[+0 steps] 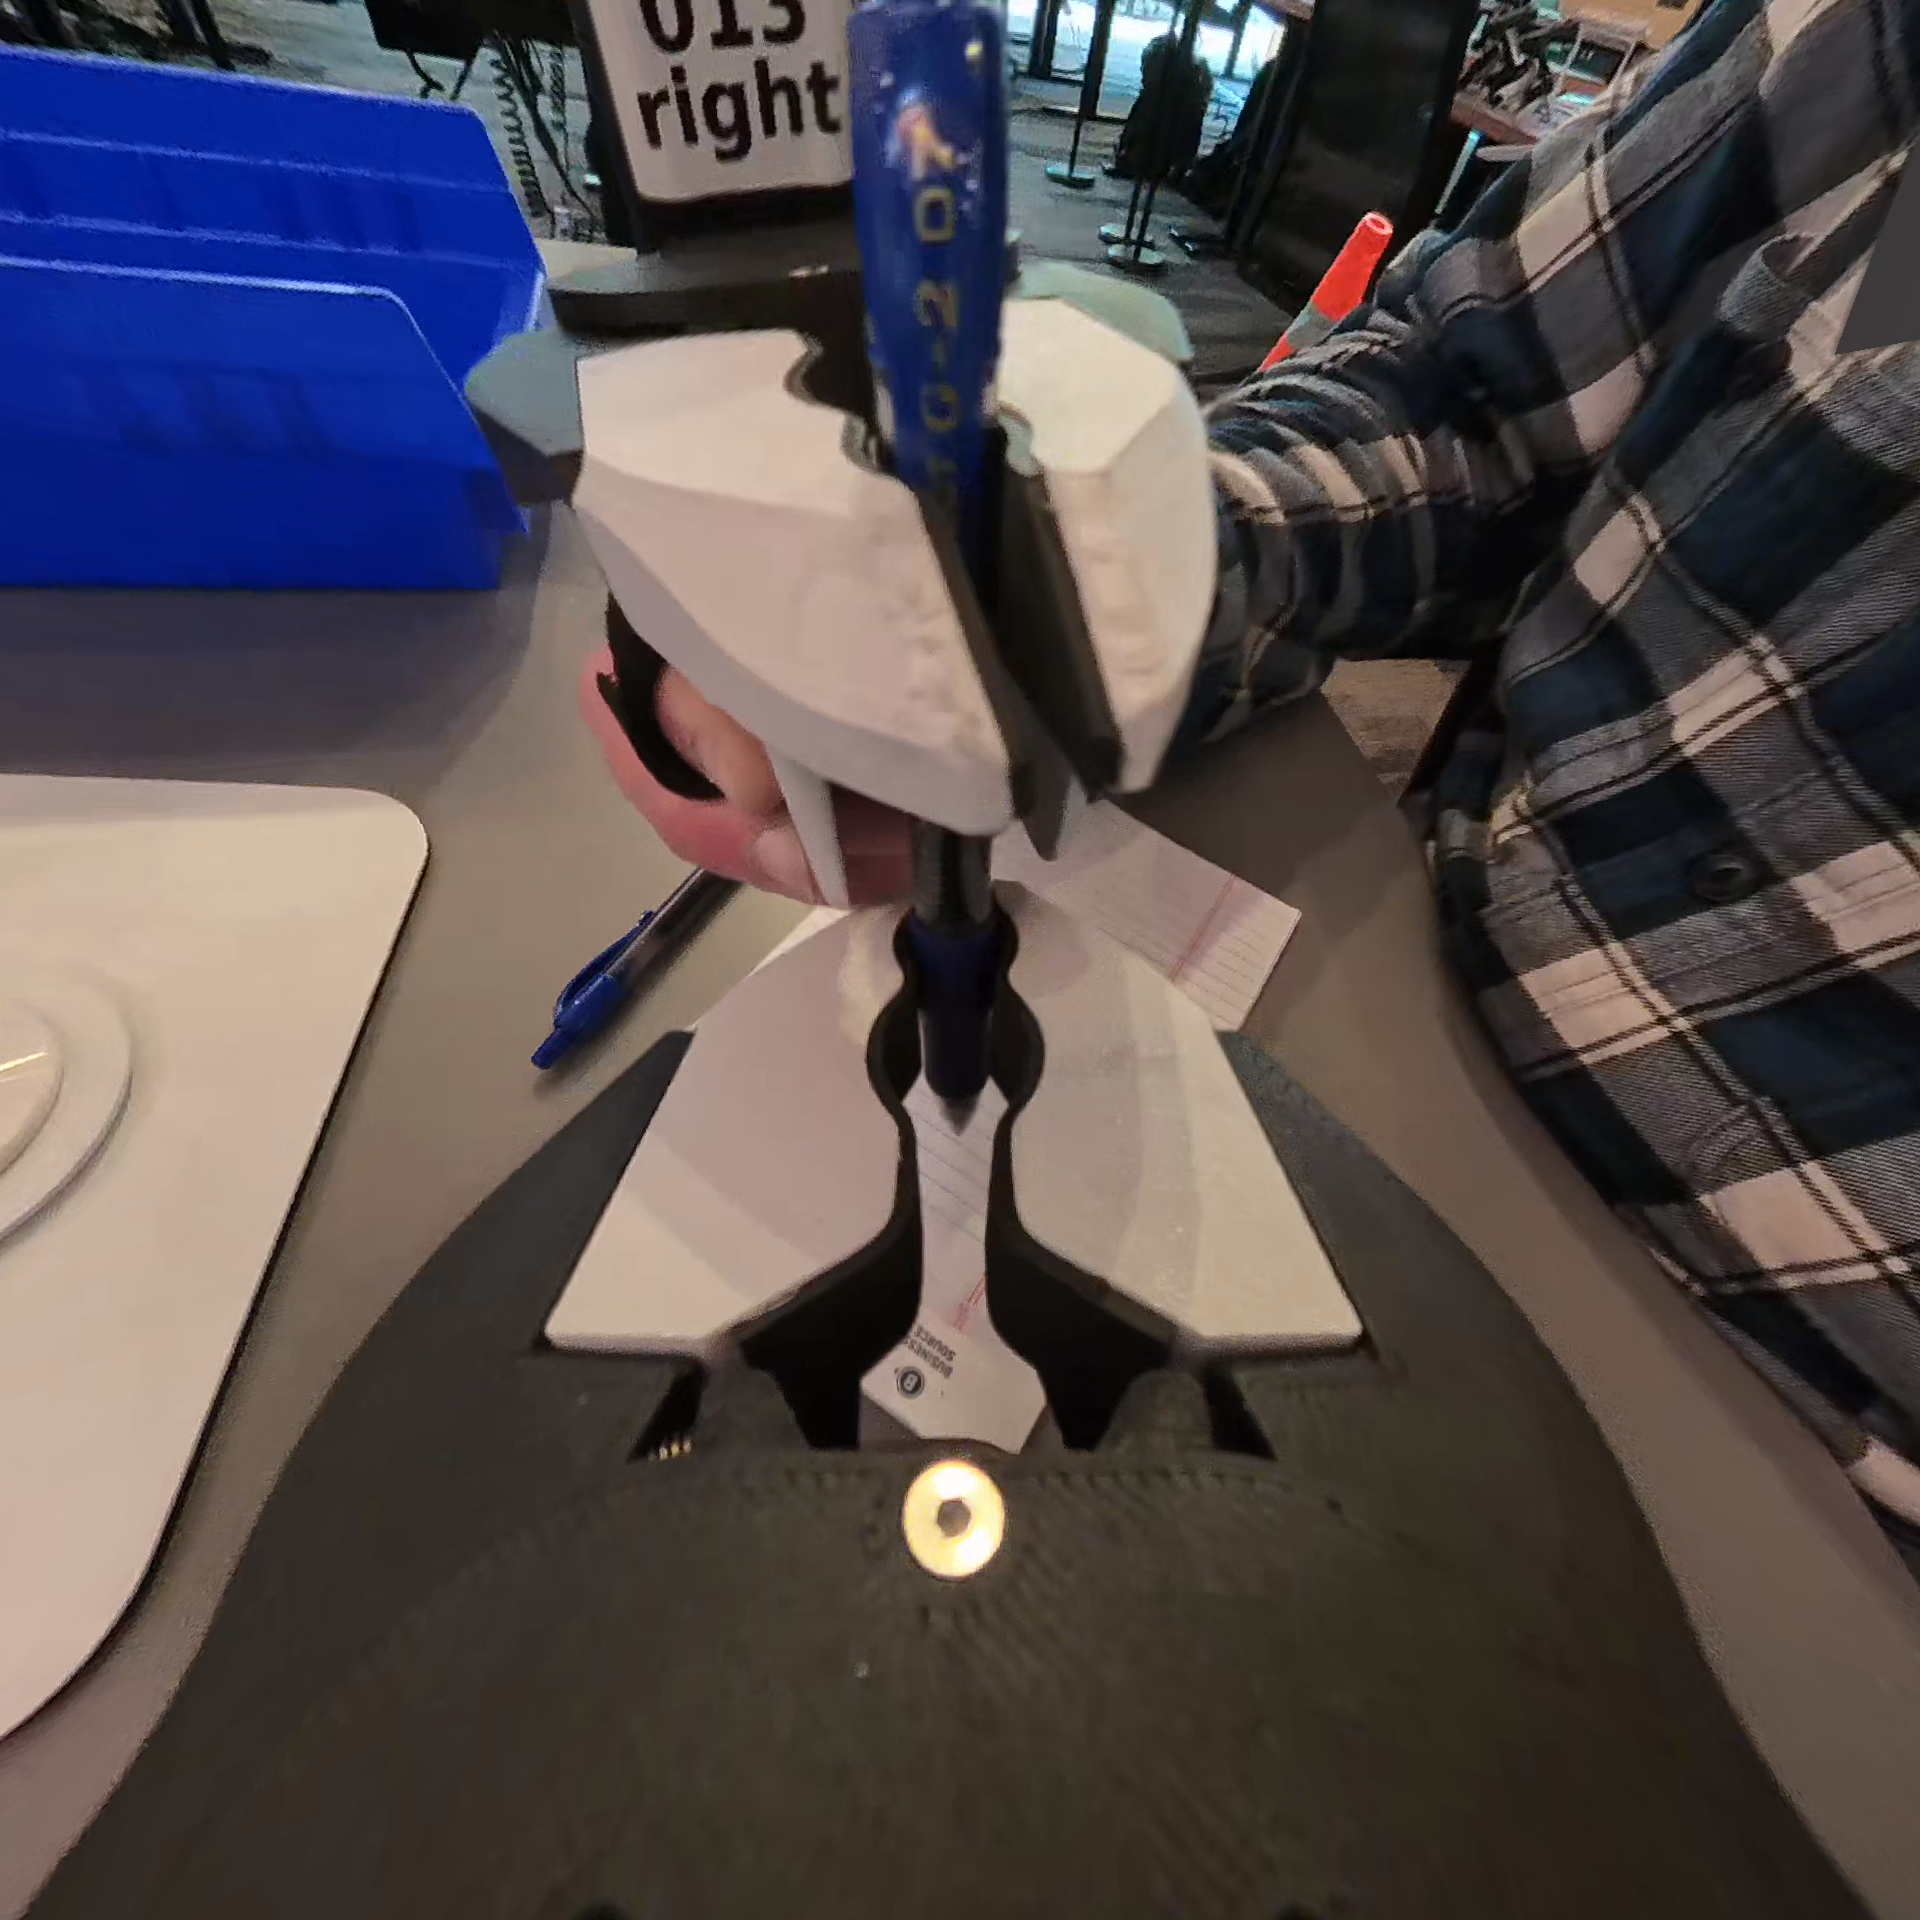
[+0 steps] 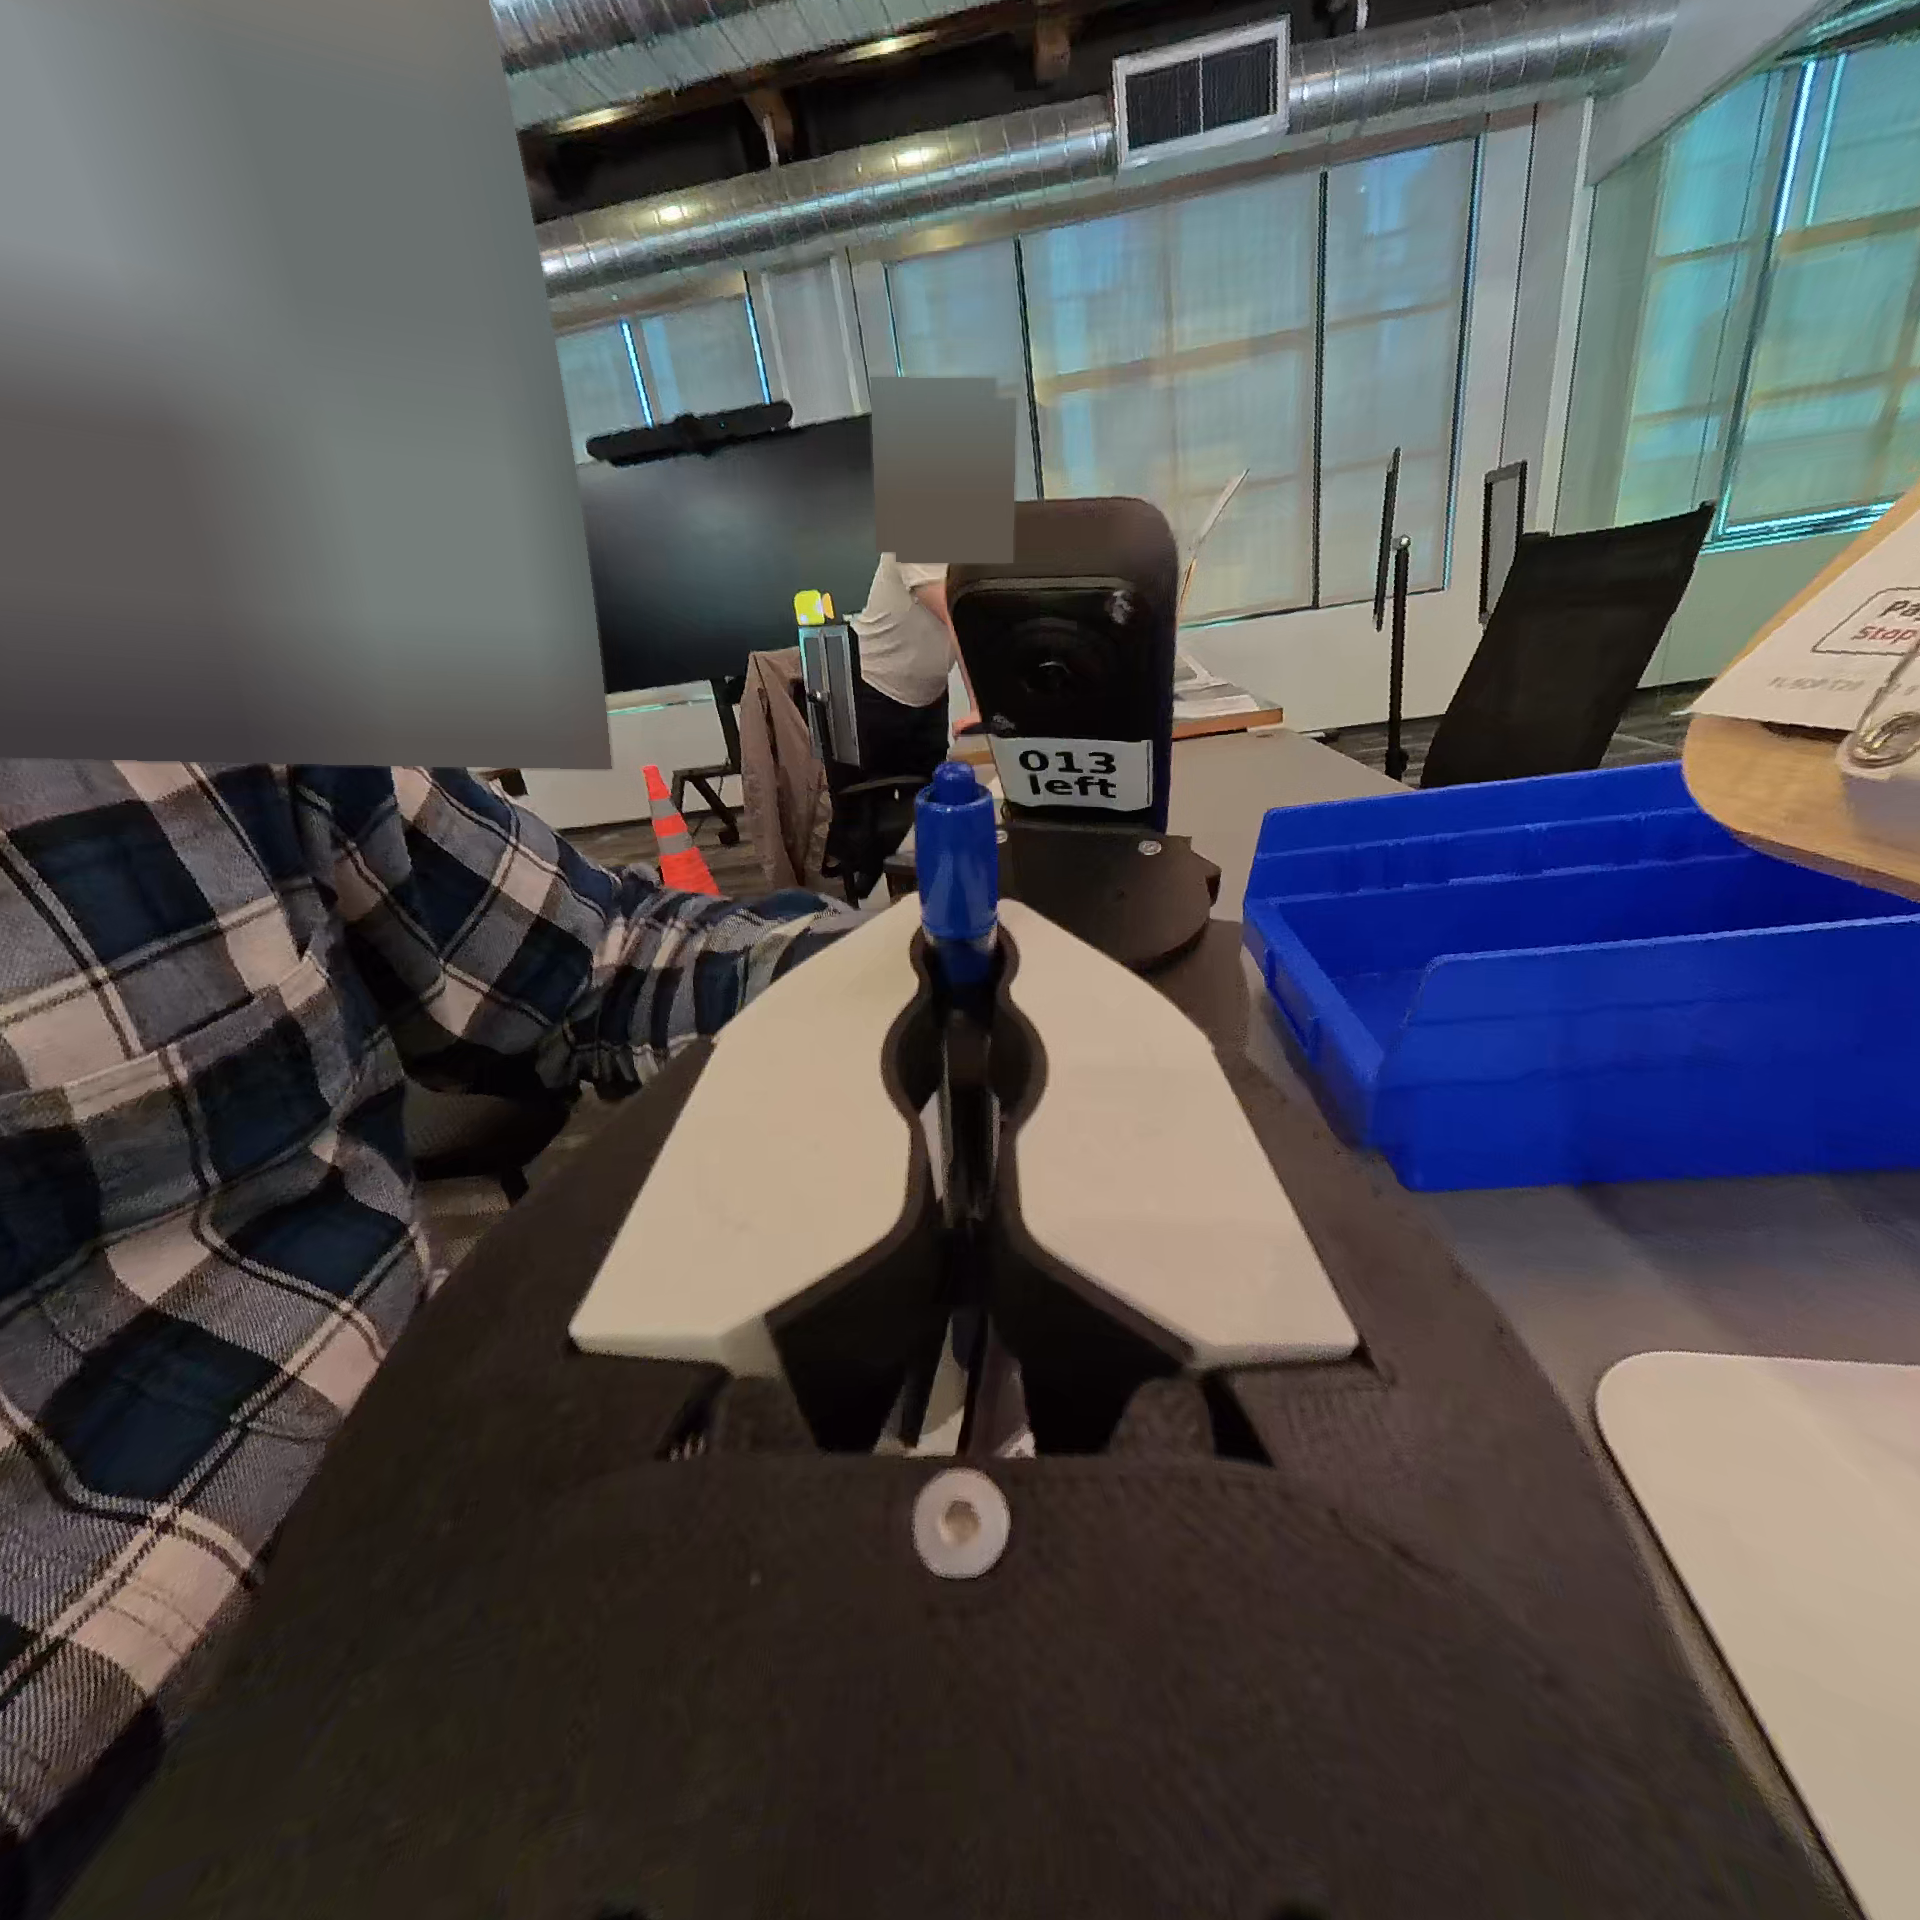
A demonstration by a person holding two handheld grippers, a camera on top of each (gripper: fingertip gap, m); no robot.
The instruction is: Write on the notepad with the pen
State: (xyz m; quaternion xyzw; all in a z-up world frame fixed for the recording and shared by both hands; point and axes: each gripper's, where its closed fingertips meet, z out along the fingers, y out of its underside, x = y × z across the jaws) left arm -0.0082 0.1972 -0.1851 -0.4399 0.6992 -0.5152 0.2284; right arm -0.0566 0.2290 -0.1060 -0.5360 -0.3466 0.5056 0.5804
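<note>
Pen (image 1: 951, 997) betw both hand-held grippers' fingertips.

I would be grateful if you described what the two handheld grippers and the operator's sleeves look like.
Both grippers, left gripper and right gripper, have pale grey wedge-shaped fingers with black scalloped inner edges on textured black bodies, each fastened by one central bolt. Each carries a black camera block with a white label. The sleeves are blue, black and white plaid flannel.

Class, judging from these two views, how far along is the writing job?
Done: the blue pen is off the table, clamped by the right gripper. In hand: the left gripper also closes on its grip section, tip pointing at the notepad. Left: the writing itself; the visible lined paper shows no marks.
</note>
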